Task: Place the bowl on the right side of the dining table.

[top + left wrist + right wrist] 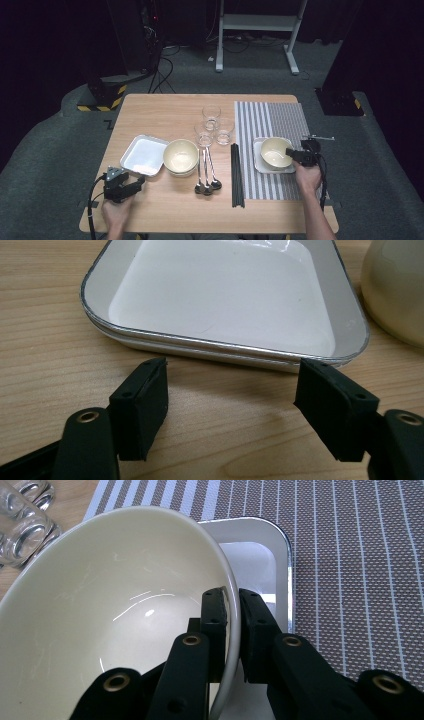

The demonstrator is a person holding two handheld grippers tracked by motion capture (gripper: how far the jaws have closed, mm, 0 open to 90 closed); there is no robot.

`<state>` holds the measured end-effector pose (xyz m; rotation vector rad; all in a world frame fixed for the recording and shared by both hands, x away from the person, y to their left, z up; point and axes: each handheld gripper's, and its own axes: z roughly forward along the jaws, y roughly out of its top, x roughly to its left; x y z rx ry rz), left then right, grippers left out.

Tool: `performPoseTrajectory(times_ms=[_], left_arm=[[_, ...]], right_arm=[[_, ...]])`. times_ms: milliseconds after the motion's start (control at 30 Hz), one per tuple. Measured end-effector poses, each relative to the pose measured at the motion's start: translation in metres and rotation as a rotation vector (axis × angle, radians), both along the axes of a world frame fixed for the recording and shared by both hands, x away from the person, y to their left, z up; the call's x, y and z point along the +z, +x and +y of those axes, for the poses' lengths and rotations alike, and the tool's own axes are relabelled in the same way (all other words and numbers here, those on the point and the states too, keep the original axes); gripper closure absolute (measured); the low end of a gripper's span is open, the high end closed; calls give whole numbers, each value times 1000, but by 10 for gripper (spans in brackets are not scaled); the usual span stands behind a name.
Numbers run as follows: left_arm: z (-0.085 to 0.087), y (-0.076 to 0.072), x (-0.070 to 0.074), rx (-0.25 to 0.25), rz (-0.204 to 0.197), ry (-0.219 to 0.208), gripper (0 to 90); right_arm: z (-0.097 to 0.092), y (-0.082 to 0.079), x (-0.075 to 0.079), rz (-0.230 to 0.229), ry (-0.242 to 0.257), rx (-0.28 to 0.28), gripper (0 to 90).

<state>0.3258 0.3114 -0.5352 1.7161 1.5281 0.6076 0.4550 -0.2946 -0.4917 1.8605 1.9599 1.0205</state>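
Right gripper (231,630) pinches the cream bowl's (100,605) rim over a white tray (260,545); left gripper (230,390) gapes empty. High view adds three glasses (214,125), three spoons (206,175).

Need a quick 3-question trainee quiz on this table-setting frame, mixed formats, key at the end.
1. True or false: the right gripper has its jaws shut on the rim of the cream bowl over the white tray on the striped placemat.
2. What lies in front of the left gripper? A) chopsticks B) the white square tray C) a glass
3. How many spoons lie between the second cream bowl and the black chopsticks?

Key: 1 true; 2 B; 3 three.
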Motion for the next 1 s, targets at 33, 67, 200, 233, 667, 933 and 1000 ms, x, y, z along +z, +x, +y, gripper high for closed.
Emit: performPoseTrajectory(times_ms=[33,67,200,233,667,933,1000], left_arm=[[0,0,0,2,1,0,294],[0,0,0,2,1,-1,294],[-1,-1,0,1,1,-3,291],[-1,-1,0,1,1,-4,289],[-2,-2,0,1,3,3,269],[-5,-1,0,-3,6,26,262],[-4,-1,0,-5,5,22,260]], right_arm=[[1,0,0,-1,-4,0,827],[1,0,0,-2,-11,2,827],[2,-1,1,1,-20,9,829],[3,-1,1,-2,-29,13,829],[3,-3,0,-6,-18,11,822],[4,-4,-1,-15,-16,18,780],[5,-5,0,-17,-22,21,766]])
